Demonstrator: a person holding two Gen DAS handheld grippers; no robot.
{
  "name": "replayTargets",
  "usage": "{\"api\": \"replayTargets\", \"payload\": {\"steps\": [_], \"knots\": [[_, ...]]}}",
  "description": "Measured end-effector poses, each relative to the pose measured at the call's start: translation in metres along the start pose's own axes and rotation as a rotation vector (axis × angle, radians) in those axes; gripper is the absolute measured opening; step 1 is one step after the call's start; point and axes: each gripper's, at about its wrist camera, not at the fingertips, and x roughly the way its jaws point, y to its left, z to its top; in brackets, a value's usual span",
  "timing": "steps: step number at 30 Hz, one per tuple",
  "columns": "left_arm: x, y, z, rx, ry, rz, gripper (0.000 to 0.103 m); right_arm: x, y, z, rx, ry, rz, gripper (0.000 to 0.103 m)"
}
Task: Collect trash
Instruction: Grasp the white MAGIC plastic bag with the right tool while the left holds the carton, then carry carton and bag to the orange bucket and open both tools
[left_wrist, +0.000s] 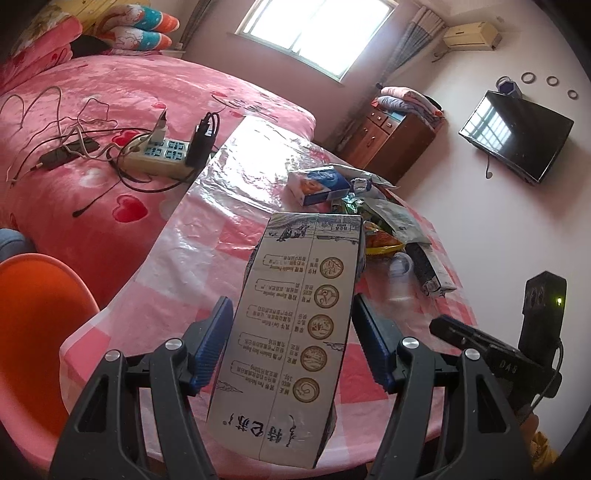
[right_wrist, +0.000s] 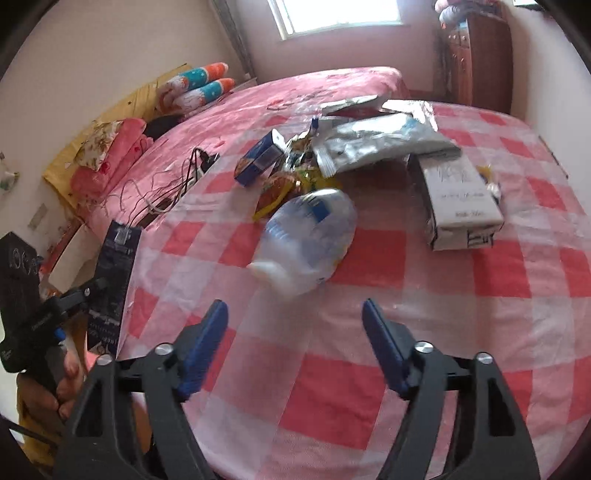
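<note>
- A bedroom: a worktop (right_wrist: 406, 295) under a pink-and-white checked plastic cover, pushed against a bed (left_wrist: 110, 103) with a pink heart-print blanket.
- On the far part of the worktop lies a heap of trash: a small blue box (left_wrist: 317, 184), silver foil bags (right_wrist: 376, 142), bright wrappers, and a flattened grey carton (right_wrist: 461, 195).
- The left gripper (left_wrist: 291, 347) is clamped on a tall milk carton (left_wrist: 295, 332), held above the near edge of the worktop.
- The right gripper (right_wrist: 295, 347) has its fingers spread apart and empty; just ahead a clear plastic bottle (right_wrist: 306, 240) is blurred, so whether it touches the worktop is unclear.
- Only the left view shows a wall television (left_wrist: 517, 136), an air conditioner, a power strip (left_wrist: 159, 155) with cables, and an orange chair (left_wrist: 40, 332).
- Only the right view shows a hand (right_wrist: 62, 384) on the left gripper's handle.
</note>
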Motion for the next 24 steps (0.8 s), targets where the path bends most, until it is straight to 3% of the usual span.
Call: {"api": "replayTargets", "payload": {"steps": [9,11,15,24], "knots": [[-0.001,0.001,-0.001,0.004,0.0,-0.004,0.067,0.043,-0.011,0.021,0.149,0.052,0.0,0.084],[-0.001,0.002,-0.001,0.002,0.002,-0.004,0.067,0.044,-0.012,0.026,0.151,0.029,-0.01,0.093],[0.001,0.005,0.0,-0.004,0.007,-0.002,0.067,0.046,-0.01,0.032,0.095,0.021,0.004,0.093],[0.009,0.008,0.0,-0.006,0.024,-0.01,0.064,0.062,0.018,0.03,-0.178,0.081,-0.001,0.094]]}}
